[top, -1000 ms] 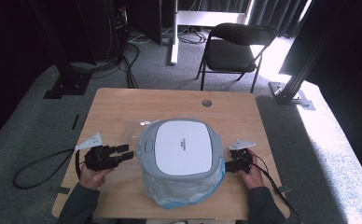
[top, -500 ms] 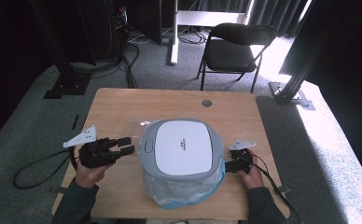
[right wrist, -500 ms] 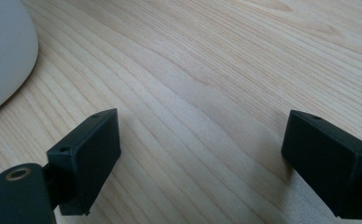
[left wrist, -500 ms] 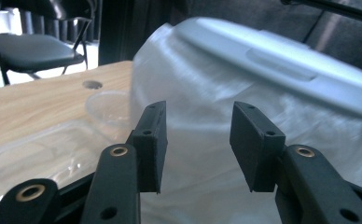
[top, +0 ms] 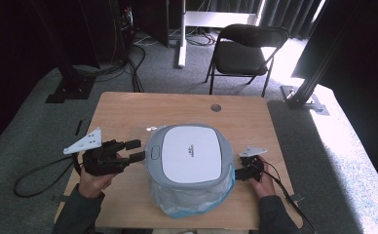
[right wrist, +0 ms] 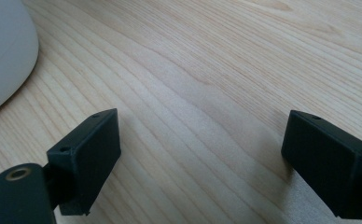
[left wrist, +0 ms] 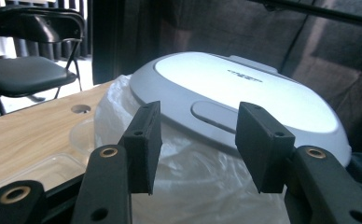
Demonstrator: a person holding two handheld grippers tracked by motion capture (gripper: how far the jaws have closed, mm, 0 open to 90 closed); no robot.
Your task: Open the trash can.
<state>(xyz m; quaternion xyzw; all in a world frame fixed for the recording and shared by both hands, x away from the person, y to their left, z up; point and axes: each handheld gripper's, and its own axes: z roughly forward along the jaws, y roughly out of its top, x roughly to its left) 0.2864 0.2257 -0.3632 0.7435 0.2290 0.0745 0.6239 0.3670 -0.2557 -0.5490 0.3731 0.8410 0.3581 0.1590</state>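
The grey-lidded bin (top: 189,156), lined with a plastic bag (top: 187,200), sits mid-table (top: 128,107). Its lid button faces my left tongs (top: 134,150), spread empty just left of it; my right tongs (top: 233,174), spread too, rest at its right.

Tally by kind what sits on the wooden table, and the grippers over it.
Lidded bin, grey and white: 1
Clear plastic bag lining it: 1
Clear plastic tray beside the bin: 1
Grippers: 2, the left gripper and the right gripper, both open
Total: 5
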